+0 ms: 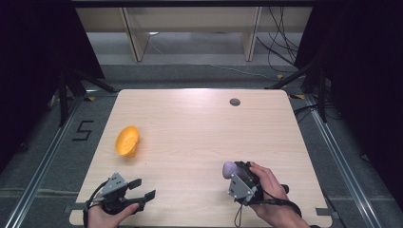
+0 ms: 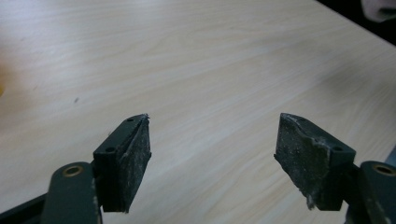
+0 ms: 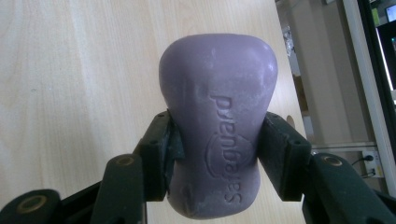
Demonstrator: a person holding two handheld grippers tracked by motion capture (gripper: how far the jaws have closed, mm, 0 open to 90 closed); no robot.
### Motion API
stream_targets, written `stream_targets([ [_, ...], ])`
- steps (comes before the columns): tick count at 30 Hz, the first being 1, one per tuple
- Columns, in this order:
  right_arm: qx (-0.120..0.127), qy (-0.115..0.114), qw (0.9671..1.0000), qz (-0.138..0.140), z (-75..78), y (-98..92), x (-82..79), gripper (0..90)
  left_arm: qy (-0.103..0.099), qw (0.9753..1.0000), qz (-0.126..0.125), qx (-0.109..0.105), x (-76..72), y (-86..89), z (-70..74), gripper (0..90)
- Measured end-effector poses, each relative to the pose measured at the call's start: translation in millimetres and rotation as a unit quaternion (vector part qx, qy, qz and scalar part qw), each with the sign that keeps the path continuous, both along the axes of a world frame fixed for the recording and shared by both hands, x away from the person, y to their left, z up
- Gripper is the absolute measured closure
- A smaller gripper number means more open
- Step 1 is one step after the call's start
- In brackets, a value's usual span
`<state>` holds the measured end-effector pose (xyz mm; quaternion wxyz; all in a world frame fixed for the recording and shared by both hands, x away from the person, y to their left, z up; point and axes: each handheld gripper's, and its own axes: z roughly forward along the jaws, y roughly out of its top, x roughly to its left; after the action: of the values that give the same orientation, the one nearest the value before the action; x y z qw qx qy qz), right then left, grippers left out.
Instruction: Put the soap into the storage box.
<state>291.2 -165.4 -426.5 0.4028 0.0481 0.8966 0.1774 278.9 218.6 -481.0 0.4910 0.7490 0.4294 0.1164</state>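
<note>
the right hand-held gripper clamps a purple soap bar near the table's near right, its long axis pointing far-left, while the left hand-held gripper gapes empty.

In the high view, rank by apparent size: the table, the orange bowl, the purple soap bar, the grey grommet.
1. Table.
2. Orange bowl.
3. Purple soap bar, partly hidden by the right gripper.
4. Grey grommet, farther from the camera, so soap versus grommet is unsure.
</note>
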Motion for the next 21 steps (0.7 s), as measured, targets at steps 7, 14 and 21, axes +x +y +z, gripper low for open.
stream_targets([
  [7, 0.005, -0.010, 0.9999, -0.005, -1.1, -0.3, -5.9, 50.3, -0.024, 0.9973, -0.070, 0.002, 25.4, -57.1, 42.5, 26.5],
  [14, 0.001, -0.012, 0.9999, 0.005, -1.7, 0.9, -3.3, 50.3, -0.020, 0.9884, -0.151, 0.003, 44.0, -114.8, 69.9, 27.2],
  [21, 0.001, -0.009, 1.0000, 0.000, -2.7, 2.5, -3.7, 50.3, 0.006, 0.9828, -0.184, -0.007, 56.1, -155.2, 75.0, 30.6],
])
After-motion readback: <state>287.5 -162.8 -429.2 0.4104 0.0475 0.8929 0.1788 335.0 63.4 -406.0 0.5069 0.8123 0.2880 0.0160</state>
